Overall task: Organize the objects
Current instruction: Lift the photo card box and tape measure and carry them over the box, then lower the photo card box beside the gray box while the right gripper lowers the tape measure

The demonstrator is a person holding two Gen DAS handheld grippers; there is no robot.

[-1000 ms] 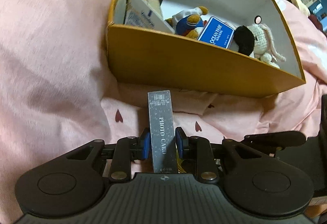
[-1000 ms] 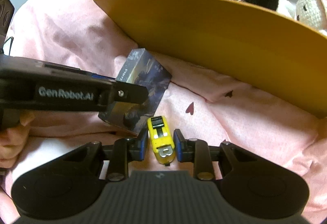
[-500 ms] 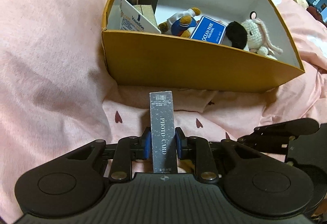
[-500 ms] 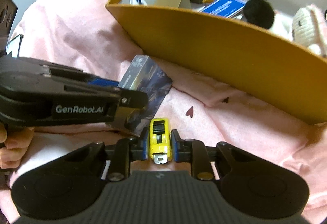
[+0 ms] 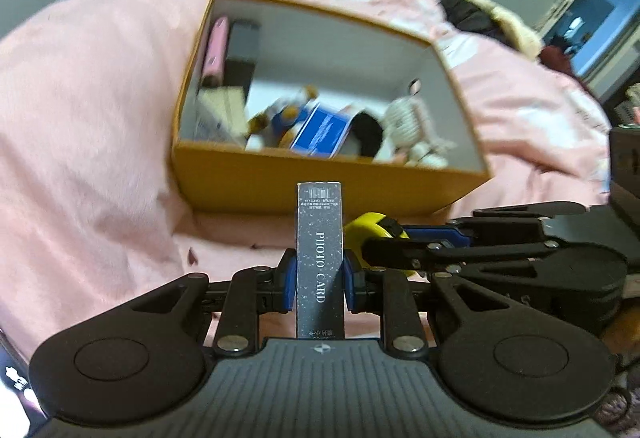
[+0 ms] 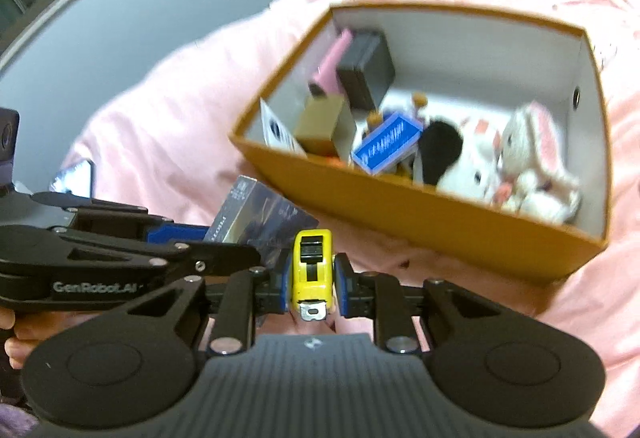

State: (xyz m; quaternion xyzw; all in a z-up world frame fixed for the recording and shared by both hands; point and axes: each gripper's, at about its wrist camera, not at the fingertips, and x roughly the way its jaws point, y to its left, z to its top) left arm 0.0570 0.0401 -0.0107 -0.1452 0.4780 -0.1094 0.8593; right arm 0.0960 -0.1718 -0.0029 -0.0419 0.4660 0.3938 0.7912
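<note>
Now both claws are rising well above the pink bed cover [image 5: 92,142], where a second ago they were sitting low against the near wall of the orange box [image 5: 320,178]. The left claw [image 5: 320,280] is pinching the upright photo card box [image 5: 320,238], and just right of it the right claw [image 6: 311,280] is pinching the yellow tape measure [image 6: 312,262]. With the box's open top coming into sight, both items are probably heading inside, beside the plush toys [image 6: 528,158].

Pink heart-print bedding [image 5: 100,110] fills bkgd — grey wall [image 6: 132,10] behind, blue-lit doorway [image 5: 600,10] far right.
</note>
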